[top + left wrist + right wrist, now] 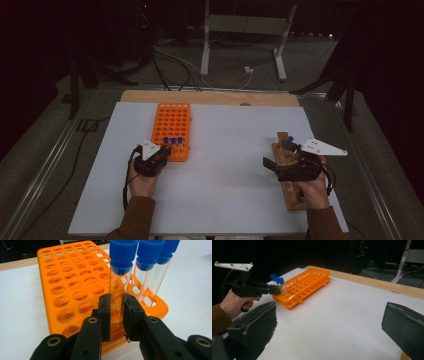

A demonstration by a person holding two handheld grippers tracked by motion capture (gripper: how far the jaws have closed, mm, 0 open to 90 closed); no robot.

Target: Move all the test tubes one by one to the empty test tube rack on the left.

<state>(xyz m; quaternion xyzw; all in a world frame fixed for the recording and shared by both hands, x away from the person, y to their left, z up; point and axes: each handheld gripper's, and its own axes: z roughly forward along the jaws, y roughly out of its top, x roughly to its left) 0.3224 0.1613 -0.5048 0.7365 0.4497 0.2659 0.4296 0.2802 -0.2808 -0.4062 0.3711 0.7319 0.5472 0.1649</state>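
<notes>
The left hand-held gripper (pixel 116 315) is clamped on a clear test tube with a blue cap (pixel 120 282), its black pads pressing the glass from both sides low on the tube. That tube stands upright in the near row of the orange tube rack (pixel 67 290), at the corner closest to the person. Two more blue-capped tubes (pixel 150 270) stand right beside it in the same row, close enough that the caps nearly touch. From the high view the rack (pixel 171 127) lies on the left half of the white tabletop (pixel 225 175), long side running away from the person, and the left hand-held gripper (pixel 161 152) meets it at its near end.

Over on the right, the right hand-held gripper (pixel 270 165) hangs with its jaws spread wide and nothing between them; in its own view the two foam-faced jaws stand far apart over bare tabletop. The right hand (pixel 312 192) sits above a wooden tube holder (pixel 287 192) that lies along the right edge, and one blue-capped tube (pixel 289 142) rests near its far end. The two grippers are well apart.
</notes>
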